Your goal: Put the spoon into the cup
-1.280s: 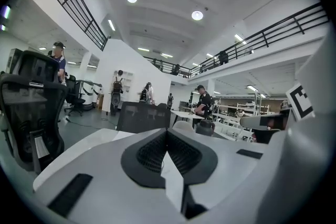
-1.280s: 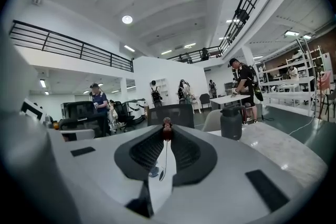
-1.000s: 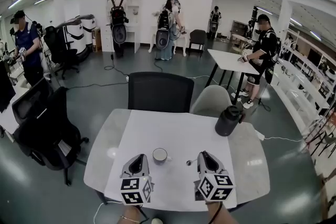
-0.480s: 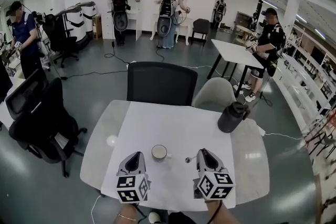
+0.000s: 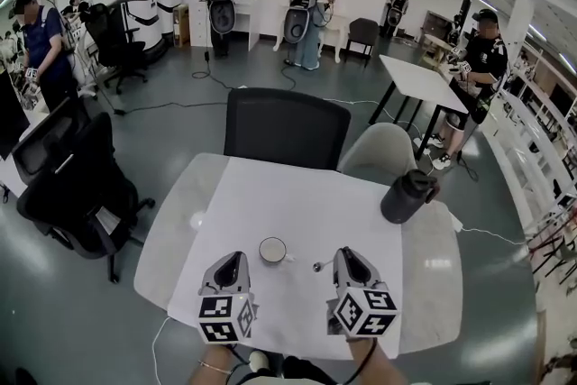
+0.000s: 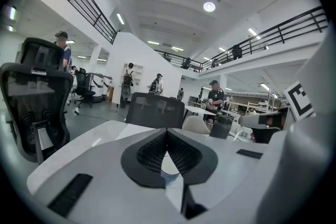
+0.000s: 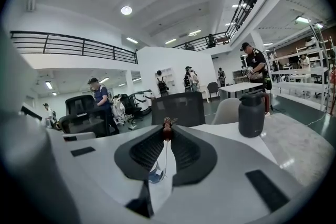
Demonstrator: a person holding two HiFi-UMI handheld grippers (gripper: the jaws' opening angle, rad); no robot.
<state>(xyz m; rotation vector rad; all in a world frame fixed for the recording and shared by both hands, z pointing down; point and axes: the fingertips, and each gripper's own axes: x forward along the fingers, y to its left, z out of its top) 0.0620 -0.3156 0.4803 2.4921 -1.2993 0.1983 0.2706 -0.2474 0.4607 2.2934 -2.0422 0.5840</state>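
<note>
A white cup (image 5: 272, 250) stands on the white table (image 5: 297, 203), near its front. Right of the cup, my right gripper (image 5: 340, 257) is shut on a small metal spoon (image 5: 318, 266) whose bowl sticks out to the left, a short way from the cup. In the right gripper view the spoon (image 7: 167, 124) is pinched at the very tips and pokes up above them. My left gripper (image 5: 232, 259) hovers just left of the cup with its tips together and nothing between them; in the left gripper view its jaws meet at the tip.
A dark jug (image 5: 407, 196) stands at the table's right edge, also seen as the jug (image 7: 252, 114). A black chair (image 5: 287, 129) and a grey chair (image 5: 380, 153) sit at the far side, a black office chair (image 5: 72, 185) to the left. People stand further back.
The head view has tilted a little. My right gripper has sunk slightly with the spoon still in it. The cup and the left gripper keep their places.
</note>
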